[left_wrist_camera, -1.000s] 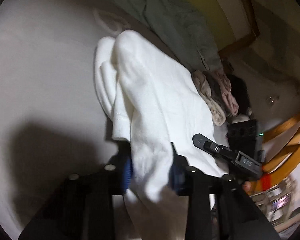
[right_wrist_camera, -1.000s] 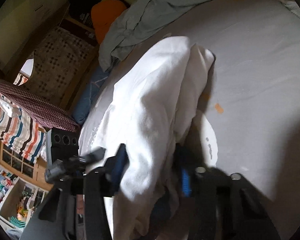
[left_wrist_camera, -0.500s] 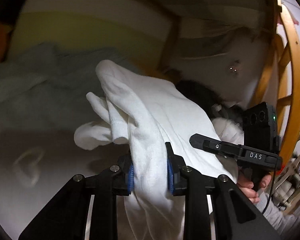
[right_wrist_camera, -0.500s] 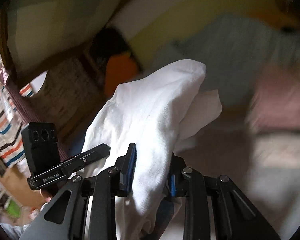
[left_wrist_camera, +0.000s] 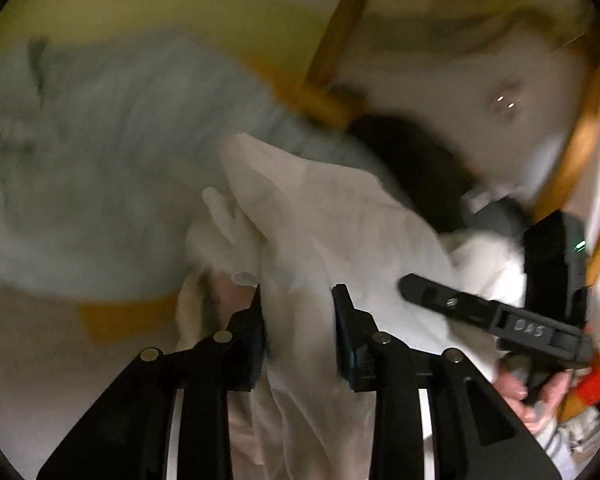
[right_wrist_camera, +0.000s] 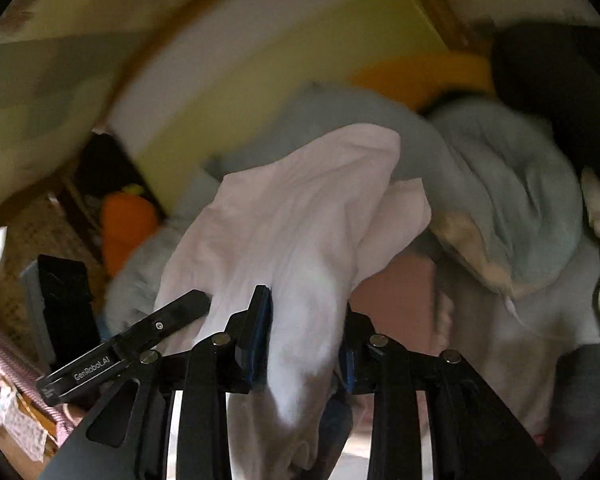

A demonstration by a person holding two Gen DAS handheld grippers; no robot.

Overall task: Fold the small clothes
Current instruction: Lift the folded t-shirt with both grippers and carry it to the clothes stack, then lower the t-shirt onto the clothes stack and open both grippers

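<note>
Between left gripper [left_wrist_camera: 298, 300] pads: white garment [left_wrist_camera: 332, 216], jaws opening, cloth still pinched. Right gripper [right_wrist_camera: 306, 312]: opening, same garment clamped. No containers visible.

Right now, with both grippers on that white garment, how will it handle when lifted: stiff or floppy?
Likely floppy: the white garment sags and bunches between the left gripper and right gripper. Probably light and prone to slipping, since the left jaws are opening.

bedding [left_wrist_camera: 100, 184] smeared by motion blur | white garment [left_wrist_camera: 320, 240] runs off bottom edge, lower end unseen | pile behind [right_wrist_camera: 512, 200] too blurry to sort out | hand [left_wrist_camera: 528, 392] half hidden
</note>
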